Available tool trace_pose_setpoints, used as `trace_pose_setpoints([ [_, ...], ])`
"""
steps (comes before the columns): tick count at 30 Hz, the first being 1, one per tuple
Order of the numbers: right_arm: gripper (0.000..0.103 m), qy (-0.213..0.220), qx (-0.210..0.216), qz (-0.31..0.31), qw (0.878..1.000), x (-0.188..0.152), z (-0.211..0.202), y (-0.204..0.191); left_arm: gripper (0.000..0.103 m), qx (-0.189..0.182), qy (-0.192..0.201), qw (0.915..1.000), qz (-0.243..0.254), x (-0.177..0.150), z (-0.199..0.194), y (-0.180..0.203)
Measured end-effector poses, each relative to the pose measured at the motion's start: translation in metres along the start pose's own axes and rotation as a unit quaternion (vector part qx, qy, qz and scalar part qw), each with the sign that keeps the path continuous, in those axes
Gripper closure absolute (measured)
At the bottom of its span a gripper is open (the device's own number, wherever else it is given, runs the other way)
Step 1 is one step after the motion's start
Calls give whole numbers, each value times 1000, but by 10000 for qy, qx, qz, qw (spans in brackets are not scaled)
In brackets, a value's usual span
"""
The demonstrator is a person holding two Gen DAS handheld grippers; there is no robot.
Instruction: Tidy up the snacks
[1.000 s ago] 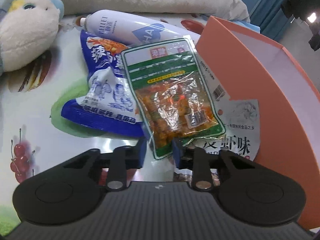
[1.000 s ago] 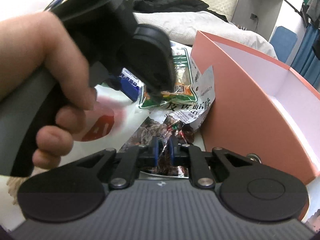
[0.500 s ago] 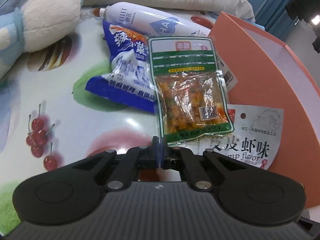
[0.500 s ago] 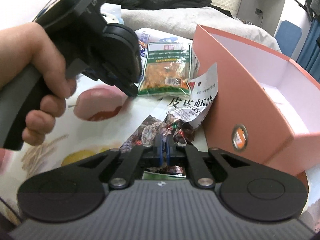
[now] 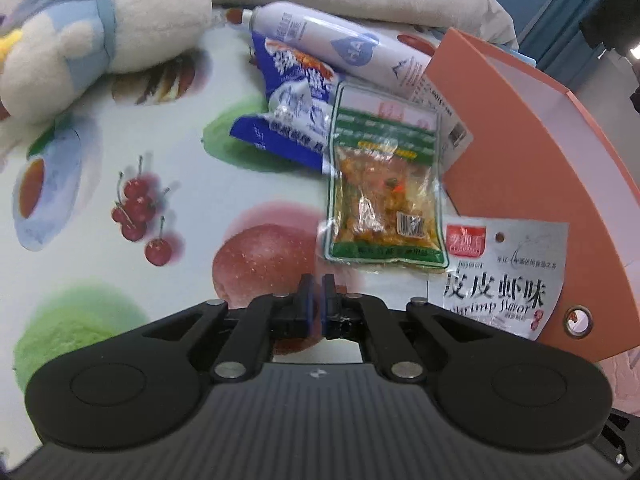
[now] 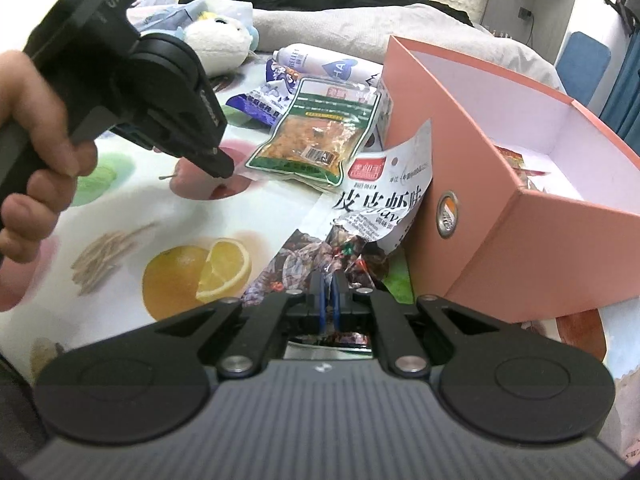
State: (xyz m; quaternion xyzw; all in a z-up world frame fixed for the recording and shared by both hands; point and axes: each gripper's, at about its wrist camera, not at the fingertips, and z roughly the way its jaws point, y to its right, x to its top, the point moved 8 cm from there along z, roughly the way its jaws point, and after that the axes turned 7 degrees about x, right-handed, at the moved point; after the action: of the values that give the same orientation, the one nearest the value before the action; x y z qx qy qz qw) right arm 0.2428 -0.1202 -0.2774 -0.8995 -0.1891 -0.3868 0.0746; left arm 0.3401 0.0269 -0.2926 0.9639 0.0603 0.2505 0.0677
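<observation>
Right wrist view: shrimp-flavour packet leans against pink box

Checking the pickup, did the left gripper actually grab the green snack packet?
No, the left gripper is shut on nothing, short of the green snack packet lying on the table.

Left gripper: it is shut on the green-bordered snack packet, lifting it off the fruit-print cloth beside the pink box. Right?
Not quite. The left gripper is shut but empty; in the left wrist view the green-bordered snack packet lies ahead of its fingertips on the fruit-print cloth beside the pink box.
</observation>
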Motion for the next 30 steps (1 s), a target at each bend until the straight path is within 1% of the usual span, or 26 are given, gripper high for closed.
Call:
trace_pose_setpoints([
  [1, 94, 47, 11, 52, 10000, 1, -2, 2, 99, -46, 25, 10000, 10, 3, -3, 2],
  [3, 94, 100, 94, 196, 9997, 1, -9, 3, 84, -145, 100, 9998, 68, 9, -8, 8],
  [5, 93, 145, 148, 350, 9992, 3, -12, 6, 30, -170, 131, 9996, 200, 15, -7, 16],
  [6, 91, 167, 155, 396, 9990, 4, -13, 7, 24, -159, 178, 9993, 274, 19, -7, 20],
  [7, 85, 202, 177, 419, 9988, 4, -15, 8, 22, -175, 267, 9988, 367, 23, -6, 25],
  [8, 66, 255, 205, 428, 9985, 6, -16, 8, 18, -191, 302, 9983, 458, 26, -4, 29],
  [9, 46, 306, 188, 435, 9984, 7, -17, 9, 16, -177, 261, 9981, 533, 29, 1, 33],
  [10, 39, 367, 153, 442, 9982, 8, -18, 10, 15, -170, 183, 9979, 601, 31, 7, 37],
  [11, 37, 416, 135, 441, 9981, 9, -19, 11, 15, -188, 147, 9976, 644, 33, 11, 40],
  [13, 37, 339, 151, 394, 9985, 9, -15, 12, 15, -193, 75, 9975, 669, 37, 22, 44],
  [15, 37, 220, 191, 522, 9982, 8, -9, 16, 15, -164, -6, 9973, 709, 39, 34, 47],
  [17, 37, 133, 269, 670, 9973, 5, -5, 20, 15, -86, -2, 9967, 805, 42, 42, 48],
  [19, 37, 15, 289, 608, 9977, 4, 0, 19, 15, -53, -14, 9960, 888, 44, 48, 51],
  [22, 37, -21, 341, 615, 9975, 2, 6, 18, 15, -89, -29, 9961, 878, 46, 55, 52],
  [30, 36, -62, 314, 341, 9989, 3, 21, 11, 16, 105, 41, 9941, 1076, 46, 63, 55],
])
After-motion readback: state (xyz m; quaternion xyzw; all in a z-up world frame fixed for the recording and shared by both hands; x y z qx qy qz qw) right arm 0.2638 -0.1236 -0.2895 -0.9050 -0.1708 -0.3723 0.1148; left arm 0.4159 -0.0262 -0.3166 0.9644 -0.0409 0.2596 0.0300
